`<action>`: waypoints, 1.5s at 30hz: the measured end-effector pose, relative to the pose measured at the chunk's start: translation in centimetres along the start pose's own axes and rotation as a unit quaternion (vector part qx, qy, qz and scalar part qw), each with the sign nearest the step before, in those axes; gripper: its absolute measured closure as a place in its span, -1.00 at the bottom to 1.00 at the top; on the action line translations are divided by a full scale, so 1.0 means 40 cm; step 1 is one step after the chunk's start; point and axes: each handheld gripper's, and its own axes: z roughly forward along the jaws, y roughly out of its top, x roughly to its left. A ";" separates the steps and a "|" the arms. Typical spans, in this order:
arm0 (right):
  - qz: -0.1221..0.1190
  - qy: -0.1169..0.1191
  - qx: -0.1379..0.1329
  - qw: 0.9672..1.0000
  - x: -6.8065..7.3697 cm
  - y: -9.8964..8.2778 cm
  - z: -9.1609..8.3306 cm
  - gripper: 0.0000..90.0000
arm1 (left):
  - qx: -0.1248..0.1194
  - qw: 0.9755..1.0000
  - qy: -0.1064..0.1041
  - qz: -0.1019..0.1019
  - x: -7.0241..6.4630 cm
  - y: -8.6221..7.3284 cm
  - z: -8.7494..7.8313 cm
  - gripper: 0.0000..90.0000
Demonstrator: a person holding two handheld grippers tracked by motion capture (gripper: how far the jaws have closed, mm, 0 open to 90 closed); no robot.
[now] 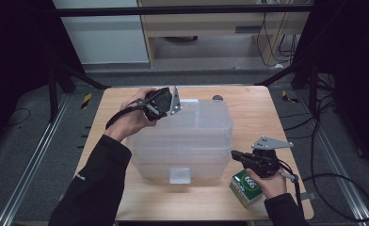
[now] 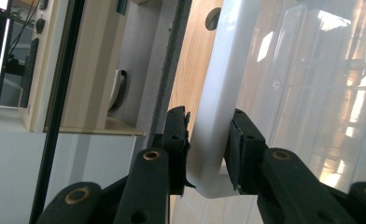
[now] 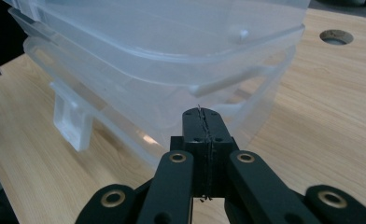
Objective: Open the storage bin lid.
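A stack of clear plastic bins [image 1: 182, 136] stands in the middle of the wooden table [image 1: 248, 113]. At its far left corner my left gripper [image 1: 174, 109] is shut on the white latch [image 2: 214, 107] of the top bin, one pad on each side of it [image 2: 208, 144]. My right gripper [image 1: 235, 154] is shut with nothing in it, just off the stack's near right corner and pointing at the bins' side [image 3: 203, 122]. A clear latch tab [image 3: 71, 121] hangs from the stack's front end [image 1: 179, 175].
A green carton [image 1: 245, 187] lies on the table under my right hand, near the front right edge. A round hole [image 1: 217, 98] sits in the tabletop behind the bins. Cables trail off the table's right side, and metal rails run along the floor on both sides.
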 end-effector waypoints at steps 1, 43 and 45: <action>-0.002 -0.004 -0.011 1.000 0.002 0.005 0.003 1.00 | 0.000 1.000 -0.004 -0.003 0.006 -0.001 0.002 0.56; 0.014 0.000 -0.026 1.000 0.003 0.008 0.013 1.00 | -0.171 0.903 0.016 -0.394 -0.014 -0.303 -0.163 0.27; 0.014 0.000 -0.026 1.000 0.003 0.008 0.013 1.00 | -0.185 0.894 0.024 -0.408 -0.020 -0.339 -0.171 0.36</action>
